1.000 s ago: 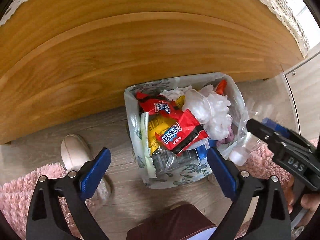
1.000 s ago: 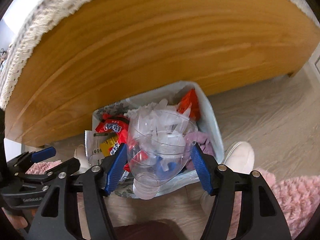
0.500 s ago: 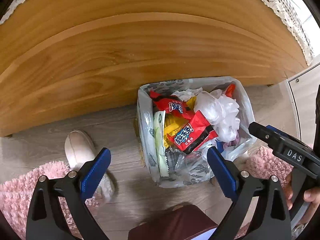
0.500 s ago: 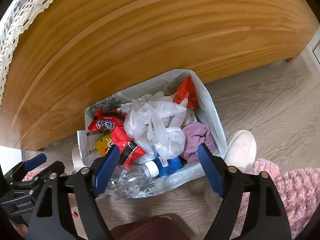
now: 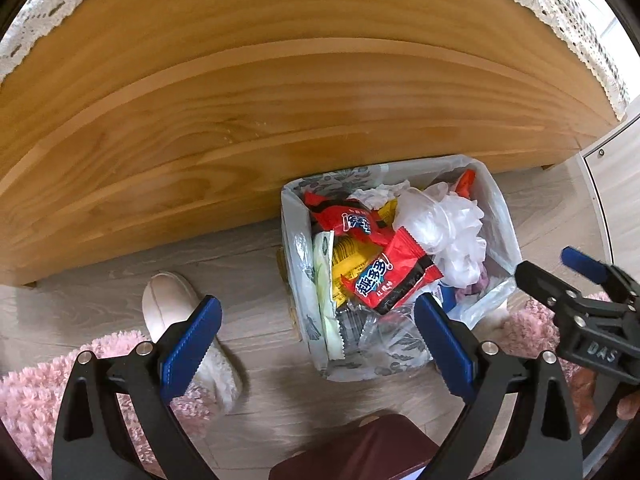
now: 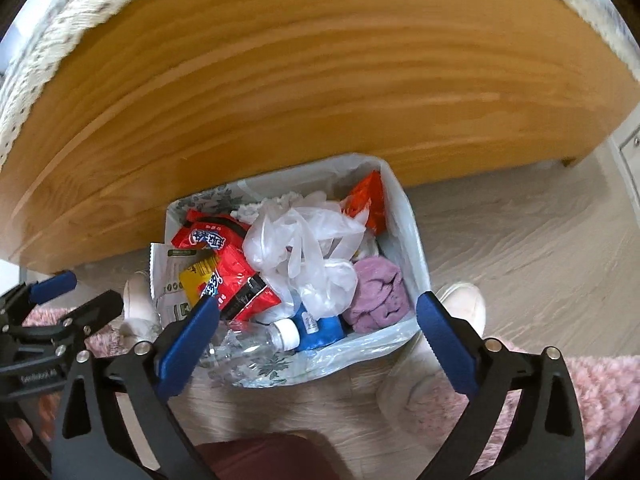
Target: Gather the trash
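Wooden boards of a large piece of furniture [image 5: 280, 92] fill the upper half of both wrist views, with a lace cloth [image 6: 44, 48] along the top edge. Below it, on the pale floor [image 6: 520, 248], stands the trash bin [image 6: 404, 232], lined with a white bag that has a grey flower print.

In the right wrist view the bin sits at the centre. Inside, a clear plastic bottle [image 6: 256, 344] with a white cap lies at 6 o'clock, against the near wall. A crumpled white plastic bag [image 6: 300, 244] is in the middle, a purple cloth [image 6: 376, 296] at 4 o'clock, a red snack wrapper [image 6: 236, 276] at 9 o'clock, and an orange wrapper [image 6: 368, 200] at 1 o'clock.

The right gripper [image 6: 318, 336] points down over the near edge of the bin. Its jaws are opening, very wide, and nothing is between the blue pads [image 6: 188, 344]; they touch no trash.

The left gripper [image 5: 316, 348] also points down, over the floor at the bin's 8 o'clock side. Its jaws stand wide apart and hold nothing. In its view the right gripper appears at 4 o'clock, with fingers of a hand [image 5: 600, 404] behind it.

A pale slipper [image 5: 180, 320] lies at 8 o'clock of the bin, partly on a pink fluffy rug [image 5: 36, 396].
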The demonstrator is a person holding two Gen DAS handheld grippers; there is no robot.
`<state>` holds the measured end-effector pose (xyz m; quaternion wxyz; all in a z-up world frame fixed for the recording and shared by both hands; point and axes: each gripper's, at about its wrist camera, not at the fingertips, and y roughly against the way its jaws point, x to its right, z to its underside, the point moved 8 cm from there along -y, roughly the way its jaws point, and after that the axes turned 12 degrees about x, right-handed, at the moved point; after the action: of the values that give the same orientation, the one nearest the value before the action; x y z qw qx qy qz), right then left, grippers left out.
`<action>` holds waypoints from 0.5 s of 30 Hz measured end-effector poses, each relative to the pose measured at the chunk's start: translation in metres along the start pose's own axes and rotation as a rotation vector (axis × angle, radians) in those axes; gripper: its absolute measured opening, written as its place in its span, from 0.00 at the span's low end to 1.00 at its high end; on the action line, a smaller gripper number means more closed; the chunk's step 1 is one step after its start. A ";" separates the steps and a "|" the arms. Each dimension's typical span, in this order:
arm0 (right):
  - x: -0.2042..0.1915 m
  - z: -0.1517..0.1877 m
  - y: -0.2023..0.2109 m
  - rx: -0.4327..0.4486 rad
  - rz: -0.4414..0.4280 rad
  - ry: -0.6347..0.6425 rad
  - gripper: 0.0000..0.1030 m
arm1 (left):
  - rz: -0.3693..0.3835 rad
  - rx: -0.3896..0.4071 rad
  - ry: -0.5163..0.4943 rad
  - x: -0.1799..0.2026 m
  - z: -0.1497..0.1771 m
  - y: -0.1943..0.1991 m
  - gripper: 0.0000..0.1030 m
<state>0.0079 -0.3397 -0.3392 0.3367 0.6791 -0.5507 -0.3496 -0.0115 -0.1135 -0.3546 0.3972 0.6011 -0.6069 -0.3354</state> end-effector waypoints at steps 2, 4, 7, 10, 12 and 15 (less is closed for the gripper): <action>-0.001 -0.004 0.009 0.030 0.012 0.031 0.92 | -0.007 0.013 -0.013 0.000 0.000 0.005 0.91; -0.001 -0.007 0.020 0.057 0.014 0.053 0.92 | -0.007 0.036 -0.021 0.001 -0.001 0.013 0.91; -0.002 -0.012 0.036 0.089 0.012 0.078 0.92 | -0.005 0.086 -0.017 0.001 -0.005 0.031 0.91; -0.005 -0.015 0.056 0.118 0.005 0.101 0.92 | -0.019 0.169 -0.036 0.003 -0.014 0.058 0.91; -0.008 -0.017 0.069 0.133 -0.004 0.105 0.92 | -0.026 0.225 -0.053 0.005 -0.019 0.078 0.91; -0.012 -0.016 0.094 0.159 -0.026 0.107 0.92 | -0.025 0.290 -0.090 0.011 -0.022 0.104 0.91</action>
<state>-0.0283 -0.3428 -0.2501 0.3063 0.7284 -0.5491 -0.2723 -0.0394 -0.1172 -0.2513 0.2745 0.6442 -0.6585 -0.2757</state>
